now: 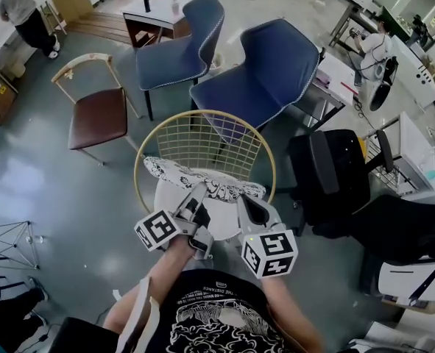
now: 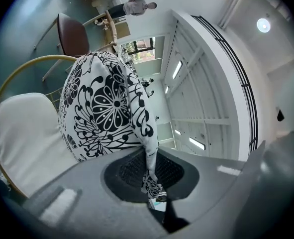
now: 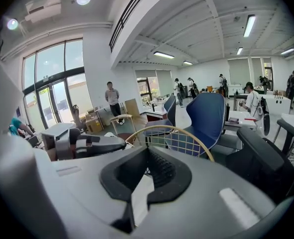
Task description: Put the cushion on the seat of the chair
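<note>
A cushion [image 1: 202, 179] printed with black-and-white flowers hangs level over the white seat [image 1: 224, 223] of a gold wire chair [image 1: 202, 116]. My left gripper [image 1: 199, 197] is shut on the cushion's near edge. In the left gripper view a fold of the cushion [image 2: 107, 108] is pinched between the jaws of the left gripper [image 2: 149, 171], with the seat [image 2: 27, 133] below it. My right gripper [image 1: 245, 201] grips the same edge further right. In the right gripper view a white strip of the cushion [image 3: 142, 195] sits in the narrow gap of the right gripper [image 3: 142, 183], and the chair's back [image 3: 176, 133] stands ahead.
Two blue chairs [image 1: 177, 39] [image 1: 265, 72] stand behind the wire chair, and a brown-seated chair [image 1: 96, 112] to its left. A black office chair [image 1: 327, 171] is close on the right. A person [image 1: 22, 9] stands far left, and a small table [image 1: 158, 9] at the back.
</note>
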Demonstrator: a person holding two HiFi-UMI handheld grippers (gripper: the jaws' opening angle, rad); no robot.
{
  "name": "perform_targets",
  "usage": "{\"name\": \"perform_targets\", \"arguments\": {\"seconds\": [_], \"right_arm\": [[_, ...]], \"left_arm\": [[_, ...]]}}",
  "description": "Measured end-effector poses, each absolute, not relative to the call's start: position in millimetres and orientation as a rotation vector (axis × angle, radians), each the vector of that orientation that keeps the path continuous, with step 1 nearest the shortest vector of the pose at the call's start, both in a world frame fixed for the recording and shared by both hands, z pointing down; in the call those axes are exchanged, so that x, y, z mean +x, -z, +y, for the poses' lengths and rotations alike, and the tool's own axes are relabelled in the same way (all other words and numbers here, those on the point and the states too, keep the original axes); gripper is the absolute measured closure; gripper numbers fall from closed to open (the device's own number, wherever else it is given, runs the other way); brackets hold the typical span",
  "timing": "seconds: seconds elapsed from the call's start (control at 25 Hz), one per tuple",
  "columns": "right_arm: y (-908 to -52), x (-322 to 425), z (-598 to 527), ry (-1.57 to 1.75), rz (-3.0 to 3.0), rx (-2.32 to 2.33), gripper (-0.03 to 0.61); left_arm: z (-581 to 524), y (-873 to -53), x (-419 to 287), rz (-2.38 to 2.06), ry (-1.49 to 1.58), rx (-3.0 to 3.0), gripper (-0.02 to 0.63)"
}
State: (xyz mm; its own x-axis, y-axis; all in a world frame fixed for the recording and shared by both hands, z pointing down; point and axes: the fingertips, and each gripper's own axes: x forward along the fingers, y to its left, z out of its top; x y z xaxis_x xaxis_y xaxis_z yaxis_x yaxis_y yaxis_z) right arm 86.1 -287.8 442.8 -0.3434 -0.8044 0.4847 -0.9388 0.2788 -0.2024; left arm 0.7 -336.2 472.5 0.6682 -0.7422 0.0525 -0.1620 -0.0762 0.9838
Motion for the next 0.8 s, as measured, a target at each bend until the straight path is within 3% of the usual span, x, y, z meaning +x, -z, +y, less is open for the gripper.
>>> {"name": "perform_targets", "arguments": {"seconds": [0.36,0.8], "right_arm": [[-448,88,-304,-0.674,-2.232,1.616,0.581],[-477,73,-289,-0.759,-2.219,1.516,0.58]], "left_arm": [[-355,-479,9,-0.68,0.592,1.575,0.592],[-311,-539,-15,-0.777,0.409,1.545,0.589]]}}
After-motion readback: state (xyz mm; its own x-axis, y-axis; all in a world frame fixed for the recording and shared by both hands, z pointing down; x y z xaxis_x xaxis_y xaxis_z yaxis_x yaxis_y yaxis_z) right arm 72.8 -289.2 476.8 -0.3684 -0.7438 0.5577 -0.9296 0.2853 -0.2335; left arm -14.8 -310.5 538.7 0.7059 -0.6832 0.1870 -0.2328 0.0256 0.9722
